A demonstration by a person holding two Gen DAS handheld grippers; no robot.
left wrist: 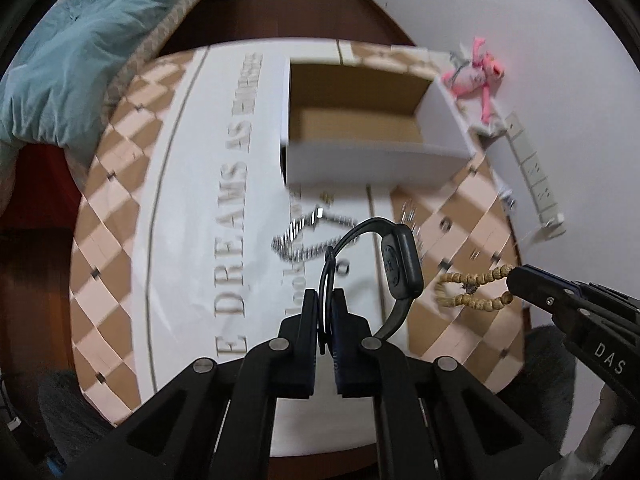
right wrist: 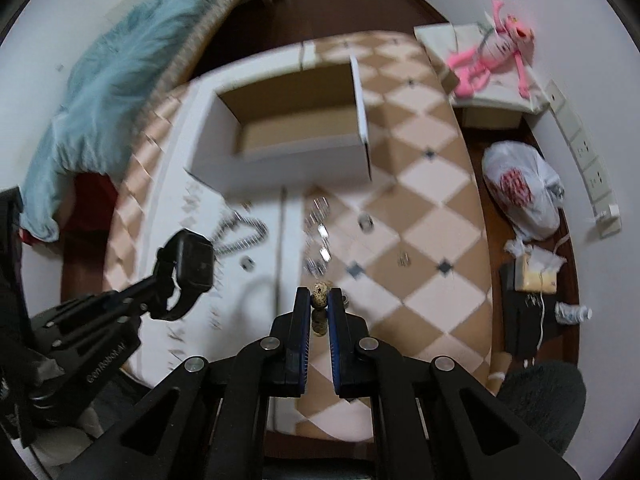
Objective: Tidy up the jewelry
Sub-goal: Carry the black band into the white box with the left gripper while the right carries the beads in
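Note:
My left gripper is shut on the strap of a black smartwatch and holds it above the table; it also shows in the right wrist view. My right gripper is shut on a wooden bead bracelet, which hangs from its tip in the left wrist view. An open white cardboard box with a brown inside stands at the far side of the table. A silver chain bracelet lies on the table in front of the box.
Several small silver rings and earrings lie scattered on the checkered tablecloth. A pink plush toy sits on a side stand. A white plastic bag lies on the floor at right. A bed with a teal blanket is at left.

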